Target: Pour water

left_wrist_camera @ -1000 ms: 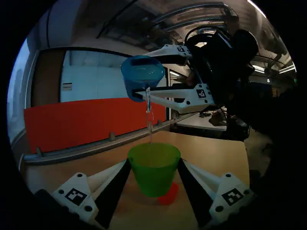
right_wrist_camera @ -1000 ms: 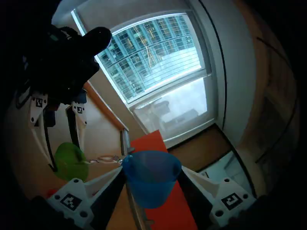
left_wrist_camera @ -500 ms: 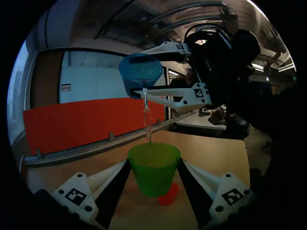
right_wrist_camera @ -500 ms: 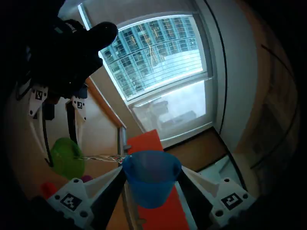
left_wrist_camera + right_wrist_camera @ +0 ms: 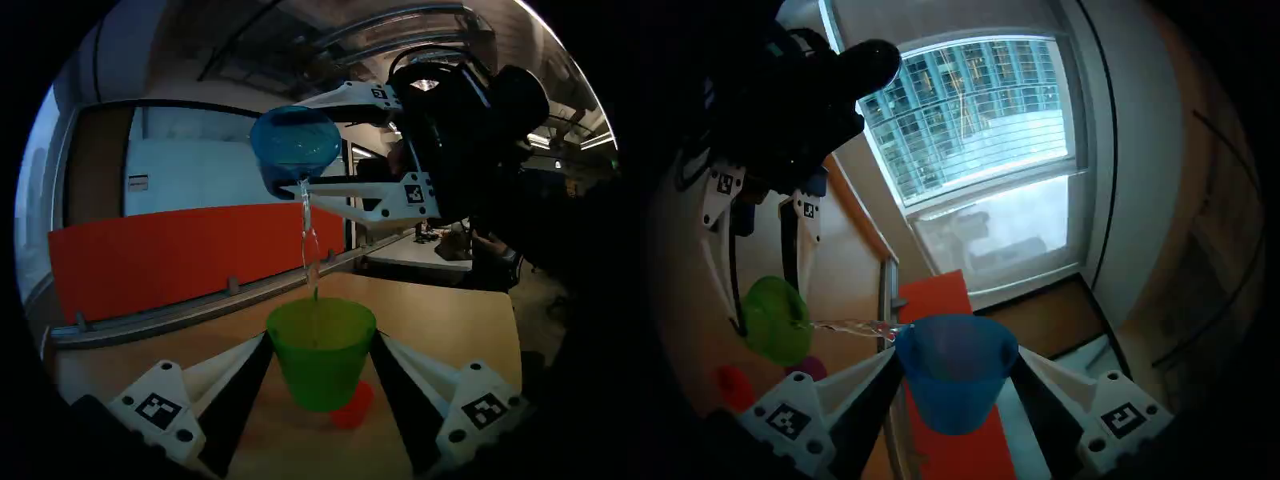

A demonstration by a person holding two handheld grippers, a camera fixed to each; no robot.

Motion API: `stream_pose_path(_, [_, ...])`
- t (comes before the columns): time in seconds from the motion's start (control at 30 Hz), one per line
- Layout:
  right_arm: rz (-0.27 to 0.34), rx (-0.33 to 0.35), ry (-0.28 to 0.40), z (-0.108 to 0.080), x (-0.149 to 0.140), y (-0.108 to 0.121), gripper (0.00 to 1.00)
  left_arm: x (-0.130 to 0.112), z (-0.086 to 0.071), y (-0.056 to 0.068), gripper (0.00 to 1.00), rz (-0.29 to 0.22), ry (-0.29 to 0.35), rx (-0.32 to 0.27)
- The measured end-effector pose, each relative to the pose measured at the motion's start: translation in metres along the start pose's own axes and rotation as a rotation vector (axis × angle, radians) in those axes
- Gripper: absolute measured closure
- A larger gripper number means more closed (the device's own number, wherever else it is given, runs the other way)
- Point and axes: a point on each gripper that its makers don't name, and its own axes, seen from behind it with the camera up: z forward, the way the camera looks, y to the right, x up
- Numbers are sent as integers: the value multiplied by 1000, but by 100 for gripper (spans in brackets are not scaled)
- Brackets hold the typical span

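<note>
In the left gripper view a green cup (image 5: pixel 322 352) stands upright on the wooden table (image 5: pixel 448 320), and my left gripper (image 5: pixel 322 370) is shut on it. Above it the right gripper (image 5: pixel 320 148) holds a blue cup (image 5: pixel 294 146) tipped on its side, and a thin stream of water (image 5: pixel 306 240) falls from its lip into the green cup. In the right gripper view my right gripper (image 5: pixel 956 376) is shut on the blue cup (image 5: pixel 954 368). Water (image 5: pixel 850 326) runs from its rim toward the green cup (image 5: pixel 773 320), which sits between the left gripper's fingers (image 5: pixel 794 240).
A small red object (image 5: pixel 352 404) lies on the table just behind the green cup. An orange-red panel (image 5: pixel 176 244) and a metal rail (image 5: pixel 208 300) run along the table's far edge. In the right gripper view a red piece (image 5: pixel 734 388) and a purple piece (image 5: pixel 808 368) lie near the green cup, and a large window (image 5: pixel 992 152) is behind.
The blue cup has tipped further, its mouth turning more downward. The stream keeps falling into the green cup. The left gripper and green cup have not moved.
</note>
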Motion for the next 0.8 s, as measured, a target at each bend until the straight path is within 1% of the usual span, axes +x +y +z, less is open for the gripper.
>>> stream_pose_path(0.8, [-98,-21,3,4,7,9,10,1,0,-3,15,-1,5,3])
